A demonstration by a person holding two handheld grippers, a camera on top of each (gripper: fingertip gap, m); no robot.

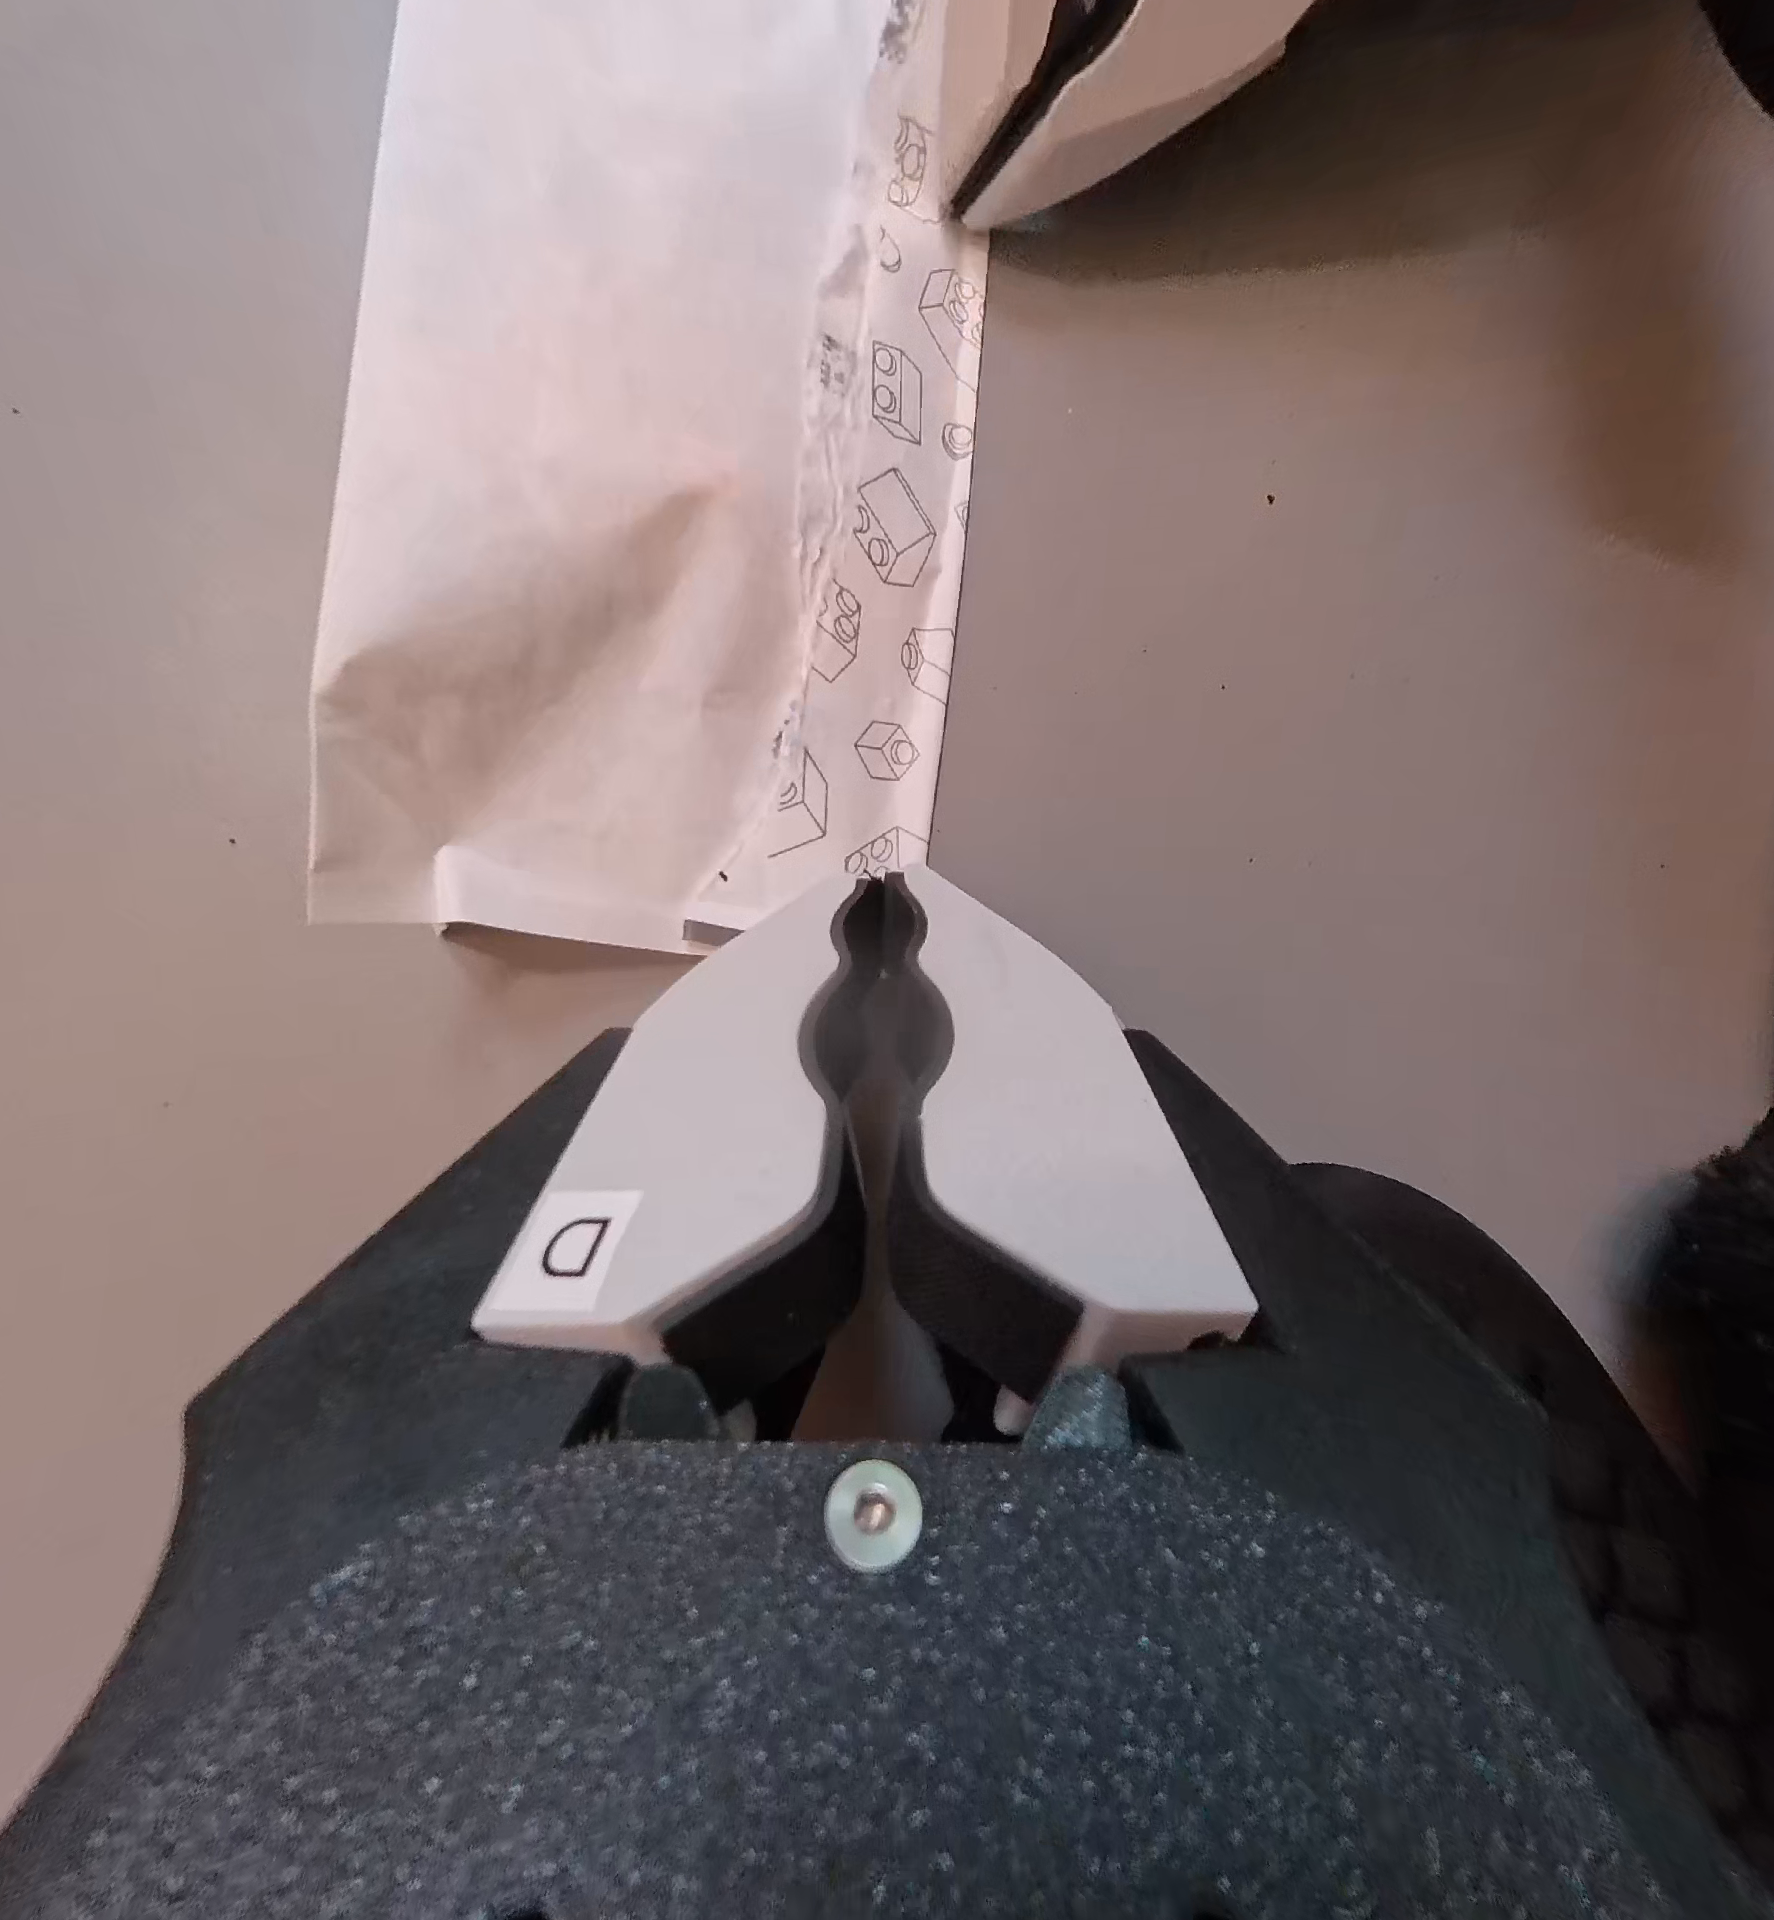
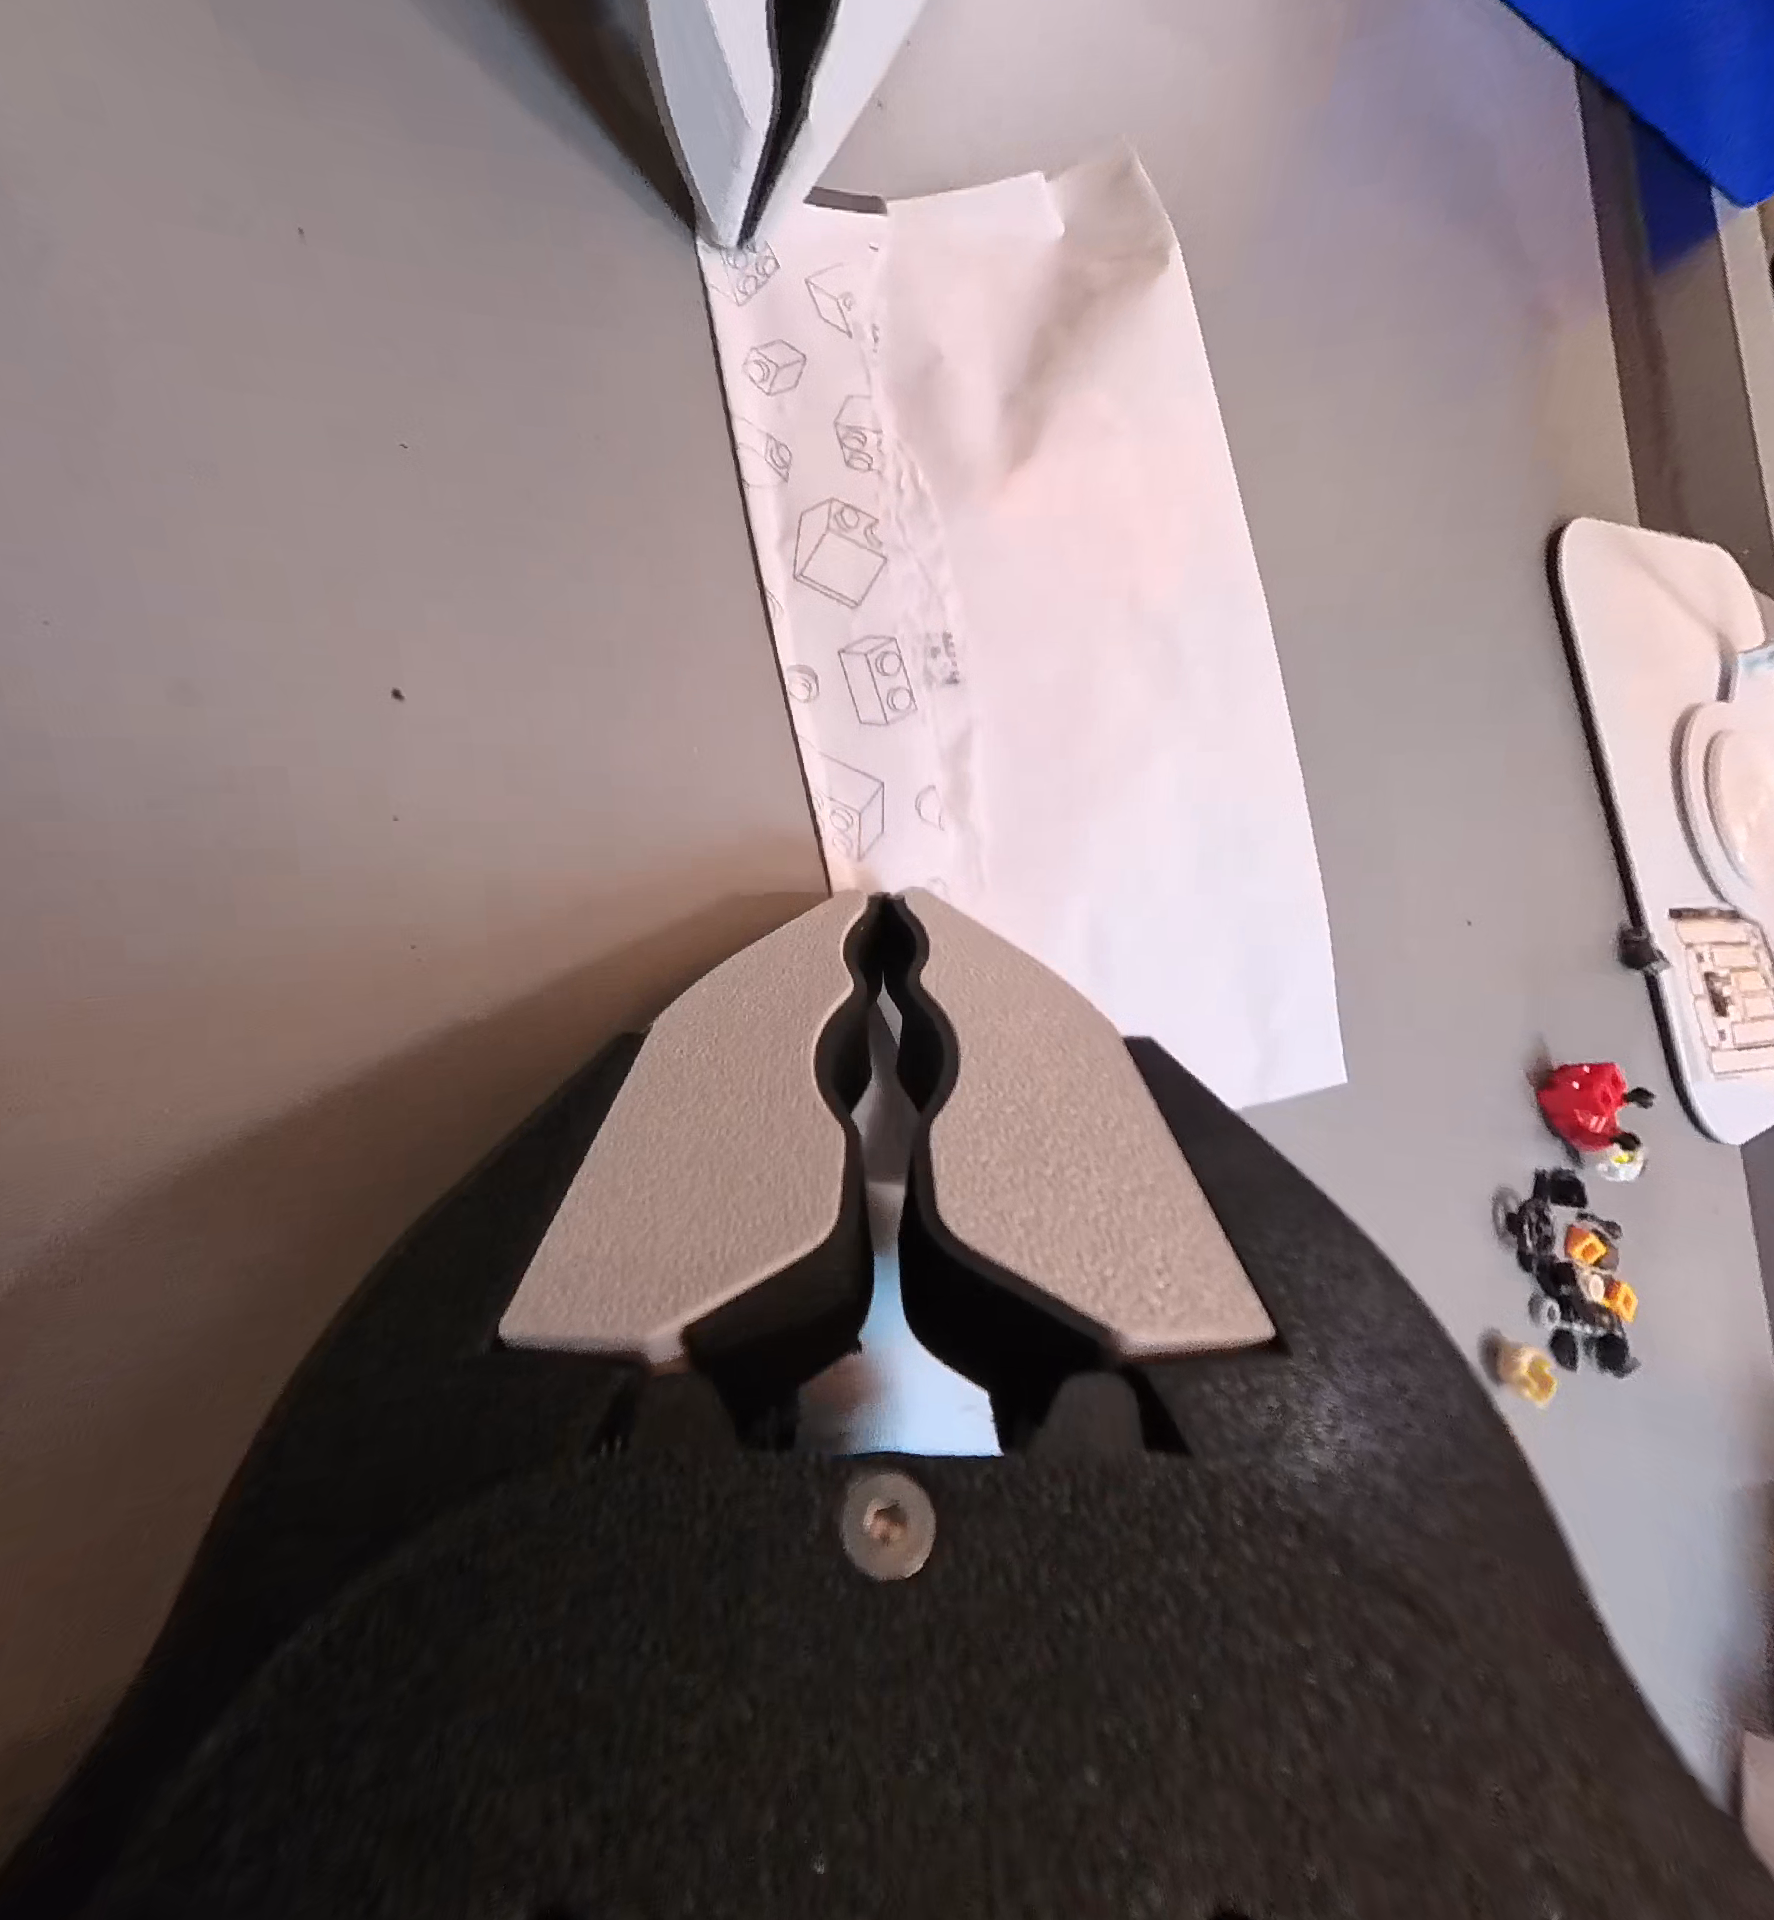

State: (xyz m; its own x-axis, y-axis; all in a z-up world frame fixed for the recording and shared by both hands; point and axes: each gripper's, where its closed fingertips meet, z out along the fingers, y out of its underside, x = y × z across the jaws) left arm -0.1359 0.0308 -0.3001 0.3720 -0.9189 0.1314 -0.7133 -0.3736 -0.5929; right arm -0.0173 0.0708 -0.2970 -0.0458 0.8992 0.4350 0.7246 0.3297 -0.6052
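Pinching a white paper bag (image 1: 592, 447) at opposite ends, both claws are closed on its printed strip, the one with outline brick drawings. Left claw (image 1: 885, 881) clamps the strip's near corner; right claw (image 2: 885, 900) clamps the other end. Bag is stretched between them over the grey table (image 1: 1382, 623), flap side creased.

Each view shows the other claw at the top, far end of the bag: right one in the left view (image 1: 976, 203), left one in the right view (image 2: 732, 234).

Only the right view shows the table's right side: small toy-brick pieces, one red (image 2: 1579, 1101), a black-and-orange cluster (image 2: 1574, 1288), one tan (image 2: 1522, 1371). Beyond them a white flat base plate (image 2: 1652, 727) with metal fittings, something blue (image 2: 1714, 73) at the top right corner.

Only the left view shows the bag's folded bottom edge (image 1: 509, 914) and a dark fuzzy shape (image 1: 1766, 1247) at the right edge. Table has scattered dark specks.
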